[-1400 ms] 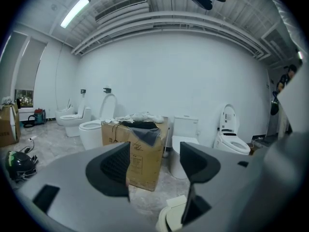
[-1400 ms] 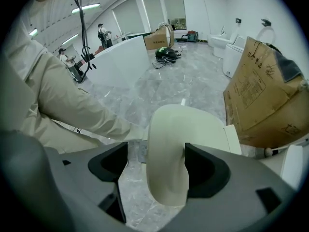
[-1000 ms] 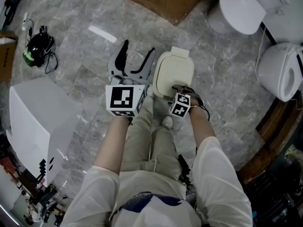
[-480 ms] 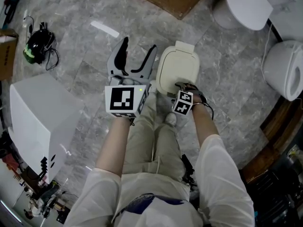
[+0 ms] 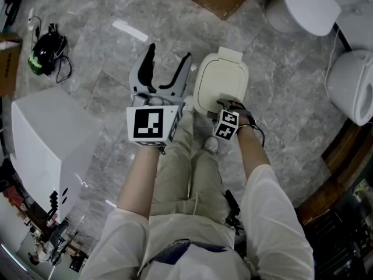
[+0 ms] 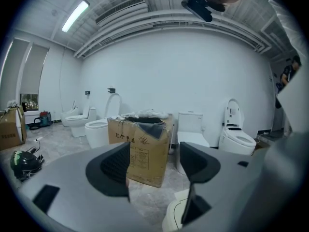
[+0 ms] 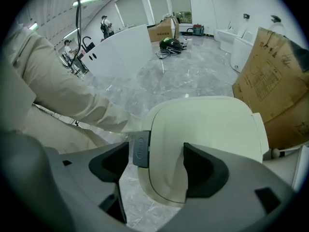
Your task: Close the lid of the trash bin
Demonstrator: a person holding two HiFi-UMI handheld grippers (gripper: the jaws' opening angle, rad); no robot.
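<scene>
Standing apart, fingers (image 7: 205, 175) of the right gripper (image 7: 157, 166) straddle the front lip of the cream lid (image 7: 207, 134) beside its grey button (image 7: 141, 149), pinching nothing; left gripper (image 6: 154, 164) open, empty. Trash bin (image 5: 220, 86) sits on the floor (image 5: 105, 69). Lid looks light, stiff, slick plastic, so a poor pinch; better pressed flat near the front edge.

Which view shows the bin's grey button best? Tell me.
Right gripper view: the grey button sits close up beside the lid. Head view shows only the lid; left gripper view only the bin's edge.

Left claw (image 5: 170, 54) near level, jaws apart, empty; right claw (image 7: 157, 153) steeply downward, jaws apart, just narrowing, nothing clamped.
</scene>
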